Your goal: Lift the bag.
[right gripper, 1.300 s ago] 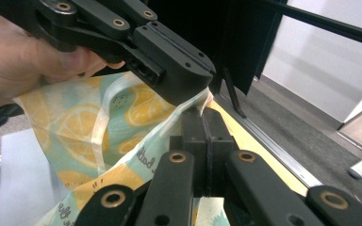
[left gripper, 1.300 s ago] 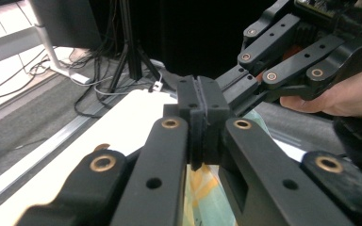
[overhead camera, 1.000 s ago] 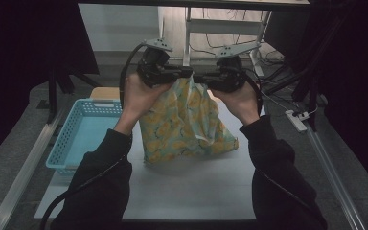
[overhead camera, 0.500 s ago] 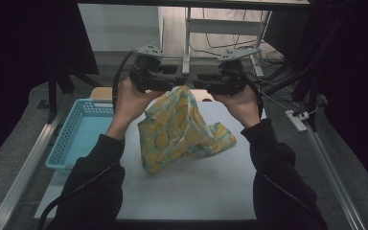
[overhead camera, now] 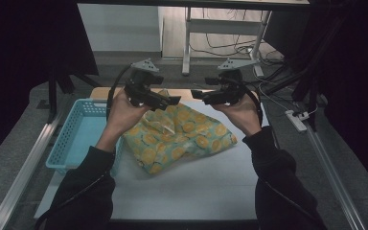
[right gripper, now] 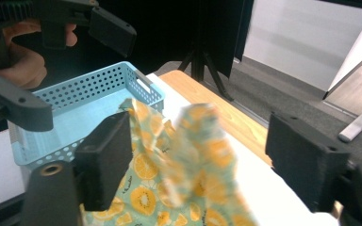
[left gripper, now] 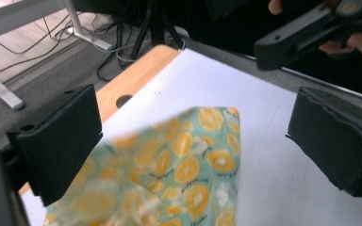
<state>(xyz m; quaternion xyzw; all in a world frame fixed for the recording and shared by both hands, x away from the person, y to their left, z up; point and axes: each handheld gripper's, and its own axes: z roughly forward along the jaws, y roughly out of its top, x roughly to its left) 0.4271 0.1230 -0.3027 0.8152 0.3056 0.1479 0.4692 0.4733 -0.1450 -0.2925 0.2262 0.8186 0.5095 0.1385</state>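
A green cloth with an orange-slice print point(overhead camera: 182, 136) lies crumpled on the white table top point(overhead camera: 196, 187). My left gripper point(overhead camera: 170, 100) hovers open just above the cloth's far left part, and my right gripper point(overhead camera: 199, 96) hovers open above its far right part. Their tips point at each other, a small gap apart. In the left gripper view the cloth point(left gripper: 188, 160) sits below the wide-open jaws of my left gripper point(left gripper: 195, 136), blurred at its near edge. In the right gripper view a blurred fold of cloth point(right gripper: 193, 155) rises between the open jaws of my right gripper point(right gripper: 205, 162).
A light blue perforated basket point(overhead camera: 81, 129) stands at the table's left, touching the cloth's left side. A wooden strip point(left gripper: 132, 84) runs along the far table edge. Metal rails flank the table, and desk legs and cables lie on the floor beyond.
Both grippers held the cloth up by its top edge a second ago. They have opened and let go, and the cloth has dropped and spread on the table.
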